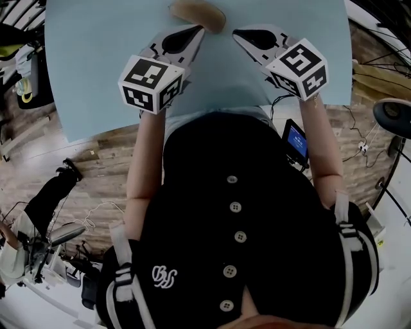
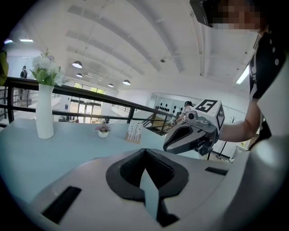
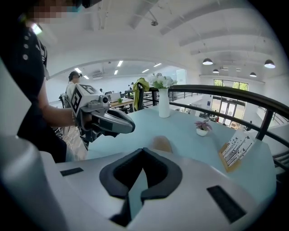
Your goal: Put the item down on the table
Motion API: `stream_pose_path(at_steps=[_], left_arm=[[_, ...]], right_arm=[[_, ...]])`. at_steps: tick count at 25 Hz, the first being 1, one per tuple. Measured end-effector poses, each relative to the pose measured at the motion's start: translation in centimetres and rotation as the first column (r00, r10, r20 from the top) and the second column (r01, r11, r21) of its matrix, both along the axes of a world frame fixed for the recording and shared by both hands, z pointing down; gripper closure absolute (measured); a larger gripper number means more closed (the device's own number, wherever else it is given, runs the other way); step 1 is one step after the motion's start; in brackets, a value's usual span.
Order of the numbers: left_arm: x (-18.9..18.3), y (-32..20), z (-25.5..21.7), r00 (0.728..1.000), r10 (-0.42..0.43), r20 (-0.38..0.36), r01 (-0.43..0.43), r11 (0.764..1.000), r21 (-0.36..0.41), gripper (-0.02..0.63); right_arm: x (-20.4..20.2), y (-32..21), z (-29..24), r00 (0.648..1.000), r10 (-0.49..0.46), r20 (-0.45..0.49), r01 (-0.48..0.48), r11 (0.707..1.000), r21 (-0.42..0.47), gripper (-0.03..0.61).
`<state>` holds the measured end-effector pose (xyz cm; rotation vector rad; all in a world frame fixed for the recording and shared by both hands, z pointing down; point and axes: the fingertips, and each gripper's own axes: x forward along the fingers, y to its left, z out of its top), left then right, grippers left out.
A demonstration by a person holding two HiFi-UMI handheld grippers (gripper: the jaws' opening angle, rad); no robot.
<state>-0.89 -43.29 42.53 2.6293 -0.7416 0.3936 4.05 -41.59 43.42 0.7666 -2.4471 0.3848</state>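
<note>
The jaws of the left gripper [image 2: 144, 152] are sitting together with their tips meeting and nothing between them. Only a strip of the pale blue table [image 2: 27, 158] is showing through the slot below. The jaws of the right gripper [image 3: 143, 150] are likewise pressing tip to tip, holding nothing.

The item [image 1: 198, 14], a tan oval lump, is lying on the table at the top centre of the head view, just beyond both sets of tips and roughly between them. Neither gripper is holding it. In the right gripper view it is peeking out just above the closed tips at centre frame.

Both grippers are hovering over the table's near edge and angling in toward each other, marker cubes toward the person. Each is showing in the other's view at mid-frame.

Farther out on the table, a white vase [image 2: 44, 113] of white flowers is standing at the left of the left gripper view. A small potted plant [image 2: 103, 131] and a card stand [image 2: 134, 132] are sitting to its right, well apart from the item. A dark railing [image 3: 235, 97] is running behind the table.
</note>
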Motion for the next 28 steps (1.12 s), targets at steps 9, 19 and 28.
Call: stream_pose_path(at_steps=[9,19,28], left_arm=[[-0.2,0.1,0.7,1.000,0.000,0.012,0.000,1.000,-0.019,0.603],[0.1,0.6,1.2,1.000,0.021,0.023,-0.020,0.999,-0.032,0.603],[-0.7,1.1,1.5,1.000,-0.014,0.019,0.015,0.999,-0.051,0.603]], right_arm=[[0.0,-0.1,-0.2,1.000,-0.017,0.003,0.017,1.000,-0.002,0.568],[-0.5,0.1,-0.2,1.000,-0.017,0.013,0.017,1.000,-0.004,0.568],[-1.6,0.7,0.1,0.999,0.005,0.053,-0.005,1.000,-0.013,0.569]])
